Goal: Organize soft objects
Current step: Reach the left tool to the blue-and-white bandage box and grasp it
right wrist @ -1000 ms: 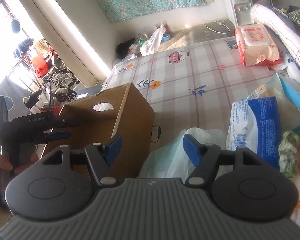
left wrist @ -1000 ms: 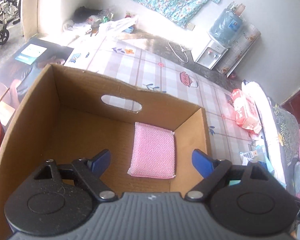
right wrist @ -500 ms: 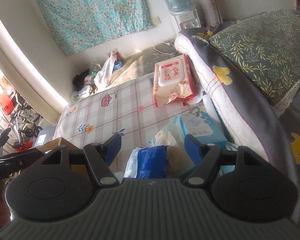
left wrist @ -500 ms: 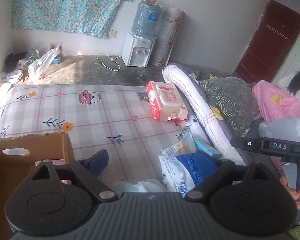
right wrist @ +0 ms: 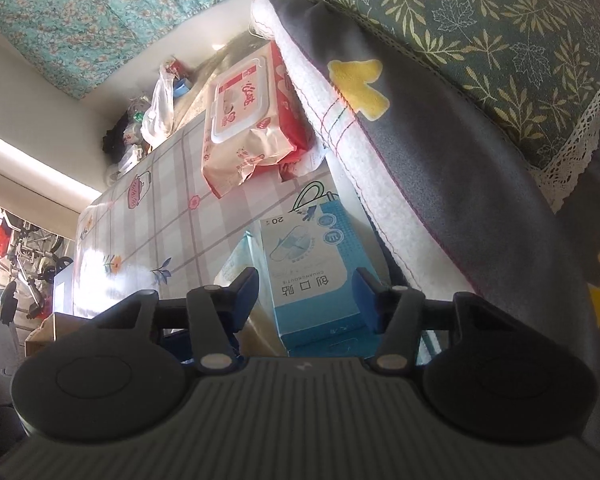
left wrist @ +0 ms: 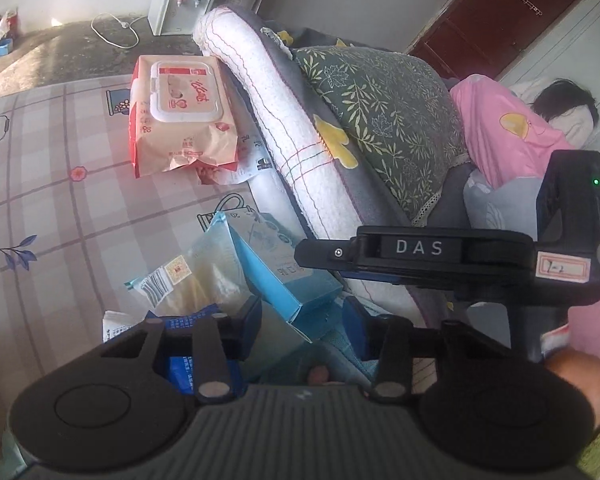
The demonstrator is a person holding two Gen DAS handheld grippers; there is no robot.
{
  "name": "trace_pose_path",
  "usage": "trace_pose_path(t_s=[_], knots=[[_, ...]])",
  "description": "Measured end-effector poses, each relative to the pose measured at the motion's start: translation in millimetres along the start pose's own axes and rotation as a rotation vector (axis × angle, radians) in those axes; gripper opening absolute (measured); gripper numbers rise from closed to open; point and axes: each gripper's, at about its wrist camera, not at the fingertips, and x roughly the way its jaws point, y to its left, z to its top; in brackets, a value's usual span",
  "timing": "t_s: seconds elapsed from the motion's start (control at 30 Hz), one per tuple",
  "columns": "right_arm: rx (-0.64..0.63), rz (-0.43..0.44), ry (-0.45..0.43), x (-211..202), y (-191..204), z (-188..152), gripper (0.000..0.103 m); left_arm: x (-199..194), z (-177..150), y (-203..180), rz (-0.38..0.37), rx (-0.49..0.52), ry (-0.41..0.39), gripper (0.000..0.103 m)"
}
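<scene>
Between my right gripper (right wrist: 306, 294)'s spread fingers sits the blue plaster box (right wrist: 314, 280), unclamped, lying on the checked mat (right wrist: 160, 216) beside the rolled towel (right wrist: 364, 168). My left gripper (left wrist: 308, 316) hovers open over the same box (left wrist: 288, 276).

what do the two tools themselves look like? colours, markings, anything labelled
Both match: ribbed grey base plate, two round black housings with oval insets, black linkage arms with silver pivot pins, blue fingertip pads. Left tool; right tool. Seen from the left wrist view, the right tool's black body carries white "DAS" lettering, a handwritten red-bordered sticker and a green LED. No cables visible. A bare hand grips it.
</scene>
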Motion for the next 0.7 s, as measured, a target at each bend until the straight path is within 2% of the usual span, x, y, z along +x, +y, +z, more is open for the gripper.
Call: trace_pose_path(t_s=[0.23, 0.33, 0.5, 0.6, 0.7], knots=[[0.048, -0.025, 0.069, 38.3, -15.4, 18.9, 0.051, 45.3, 15.2, 14.4, -0.012, -0.091, 0.082, 0.040], [0.062, -0.015, 0.095, 52.2, -19.7, 23.1, 0.051, 52.4, 20.3, 20.4, -0.017, -0.112, 0.089, 0.040], [0.052, -0.002, 0.128, 69.5, -15.4, 22.8, 0.052, 63.1, 26.2, 25.9, 0.021, -0.132, 0.117, 0.041], [0.047, 0.004, 0.132, 76.6, -13.1, 22.3, 0.055, 68.1, 25.4, 27.4, 0.048, -0.137, 0.118, 0.041], [0.037, 0.015, 0.119, 76.1, -9.5, 21.2, 0.052, 65.1, 24.3, 25.6, 0.073, -0.136, 0.087, 0.041]])
